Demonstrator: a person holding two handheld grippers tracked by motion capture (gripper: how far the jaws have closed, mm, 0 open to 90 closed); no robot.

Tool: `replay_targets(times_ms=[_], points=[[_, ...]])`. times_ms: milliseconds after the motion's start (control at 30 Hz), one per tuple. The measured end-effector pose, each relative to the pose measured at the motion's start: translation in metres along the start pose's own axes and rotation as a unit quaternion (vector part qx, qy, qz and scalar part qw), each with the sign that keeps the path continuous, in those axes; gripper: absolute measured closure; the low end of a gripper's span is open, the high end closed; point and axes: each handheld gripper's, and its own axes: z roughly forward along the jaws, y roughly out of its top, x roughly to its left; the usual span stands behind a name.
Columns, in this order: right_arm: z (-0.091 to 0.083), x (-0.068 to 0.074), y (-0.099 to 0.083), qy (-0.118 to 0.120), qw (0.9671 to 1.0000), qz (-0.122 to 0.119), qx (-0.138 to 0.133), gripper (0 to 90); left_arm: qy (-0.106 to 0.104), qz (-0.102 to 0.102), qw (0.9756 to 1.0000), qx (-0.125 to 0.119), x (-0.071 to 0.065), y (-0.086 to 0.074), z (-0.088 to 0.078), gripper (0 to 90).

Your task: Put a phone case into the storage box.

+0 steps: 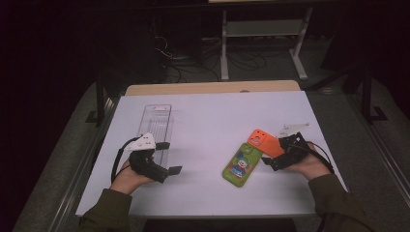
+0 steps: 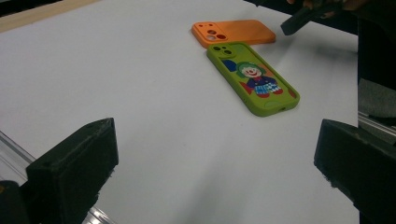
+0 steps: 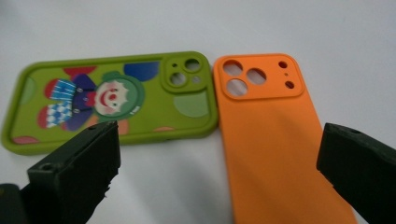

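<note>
An orange phone case (image 1: 265, 142) (image 3: 271, 135) lies back side up on the white table (image 1: 212, 121). Its camera end touches the camera end of a green phone case with a clown picture (image 1: 241, 165) (image 3: 112, 100). My right gripper (image 1: 276, 155) (image 3: 219, 158) is open, low over the table, its jaws wide on either side of the orange case's near end. My left gripper (image 1: 169, 157) (image 2: 215, 154) is open at the table's left with nothing between its jaws. It points across at the green case (image 2: 254, 77) and the orange case (image 2: 236, 31).
A long clear plastic tray (image 1: 157, 121) lies just beyond my left gripper. A wooden strip (image 1: 212, 88) runs along the table's far edge. Behind the table, the floor is dark, with a white desk frame (image 1: 261, 29) and cables.
</note>
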Motion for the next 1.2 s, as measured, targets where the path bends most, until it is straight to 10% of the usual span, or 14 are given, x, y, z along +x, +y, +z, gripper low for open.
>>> replay_targets(times_ms=[600,1200], points=[[0.035,-0.048,0.012,0.016,0.9961,-0.012,0.086,1.5,0.0,-0.002,1.0,0.001,0.001,0.0,0.0,0.0],[0.045,-0.052,0.001,0.03,0.9909,-0.018,0.13,5.9,0.005,-0.008,1.0,-0.002,0.0,-0.001,0.0,0.0]])
